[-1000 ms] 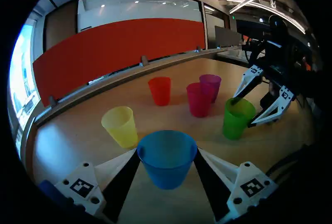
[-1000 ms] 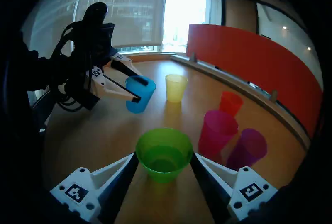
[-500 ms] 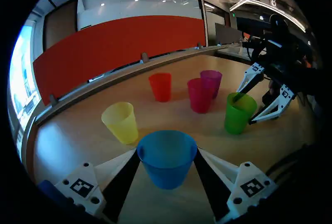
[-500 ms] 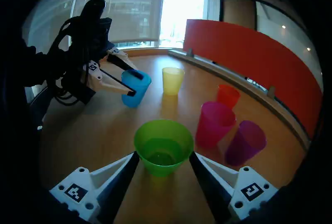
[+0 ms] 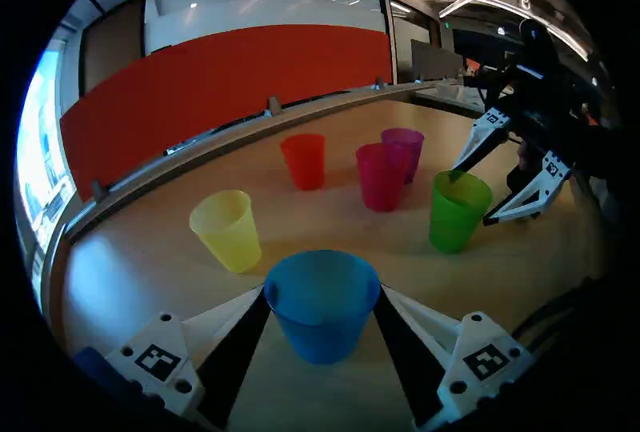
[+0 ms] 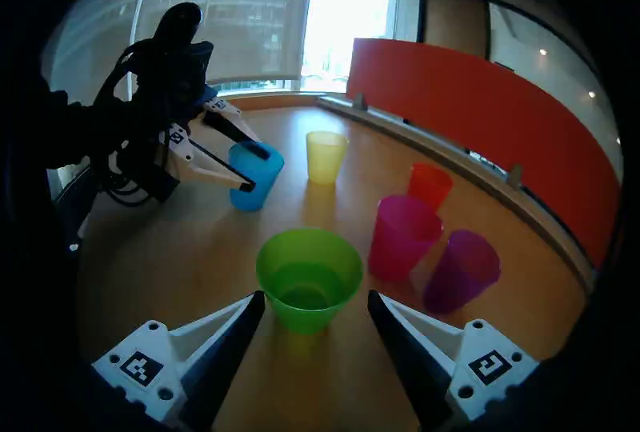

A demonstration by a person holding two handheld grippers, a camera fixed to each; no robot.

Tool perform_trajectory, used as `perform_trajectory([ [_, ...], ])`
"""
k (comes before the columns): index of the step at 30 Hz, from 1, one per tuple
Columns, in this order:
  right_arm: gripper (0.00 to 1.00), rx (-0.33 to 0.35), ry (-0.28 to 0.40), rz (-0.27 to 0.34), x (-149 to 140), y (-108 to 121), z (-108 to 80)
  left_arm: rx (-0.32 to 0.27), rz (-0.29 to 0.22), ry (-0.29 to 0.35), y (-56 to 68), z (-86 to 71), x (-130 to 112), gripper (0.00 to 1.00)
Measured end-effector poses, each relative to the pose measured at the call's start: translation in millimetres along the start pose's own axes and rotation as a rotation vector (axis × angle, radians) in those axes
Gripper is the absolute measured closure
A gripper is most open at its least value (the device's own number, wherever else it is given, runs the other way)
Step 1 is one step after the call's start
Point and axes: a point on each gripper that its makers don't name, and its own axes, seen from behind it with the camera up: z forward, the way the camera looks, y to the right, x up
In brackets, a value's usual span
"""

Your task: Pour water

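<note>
Along the side of the worktop (image 6: 184, 264) away from the red divider (image 5: 224, 88), two cups are sitting between gripper fingers, well apart from each other. The left gripper (image 5: 322, 290) is clasping the blue cup (image 5: 322, 316), with both fingers pressing on its walls just under the rim. That cup is standing upright and looks empty. The right gripper (image 6: 314, 298) is bracketing the green cup (image 6: 308, 268), which is carrying a shallow pool of water (image 6: 306, 298) at its bottom. One finger is lying against the green wall while a thin gap is showing at the other. I cannot tell whether this gripper is clamping or letting go. The green cup is upright too, and appears to be resting on the wood.

By my judgement, the pour is hinging on one relation. From the right gripper, the blue cup is lying ahead and to the left, toward the window end of the worktop, with bare wood between. From the left gripper, the green cup is lying ahead and to the right. Neither rim is hanging over the other, so I am expecting the water cup to cross that gap and lean its upright axis toward the blue one. The yellow cup (image 5: 226, 228), orange cup (image 5: 304, 160), pink cup (image 5: 380, 178) and purple cup (image 5: 406, 142) are standing nearer the divider edge, off that line.
</note>
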Motion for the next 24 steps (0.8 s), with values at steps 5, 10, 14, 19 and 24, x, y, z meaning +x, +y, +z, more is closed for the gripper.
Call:
perform_trajectory([
  [5,0.0,-0.005,-0.006,-0.011,1.2,0.4,-4.4,0.001,0.012,-0.005,0.6,-3.1,-3.0,0.13],
  [10,0.0,-0.011,-0.014,-0.022,0.2,1.3,-9.4,0.002,0.03,-0.019,0.3,-7.2,-7.4,0.13],
  [14,0.0,-0.015,-0.019,-0.028,-0.4,1.2,-12.7,0.006,0.037,-0.038,-1.1,-10.0,-12.9,0.13],
  [19,0.0,-0.022,-0.02,-0.035,-1.1,1.0,-16.6,0.008,0.028,-0.054,-2.2,-11.3,-18.3,0.12],
  [24,0.0,-0.03,-0.02,-0.034,-1.8,1.0,-21.0,-0.01,0.008,-0.057,0.5,-11.6,-19.8,0.12],
])
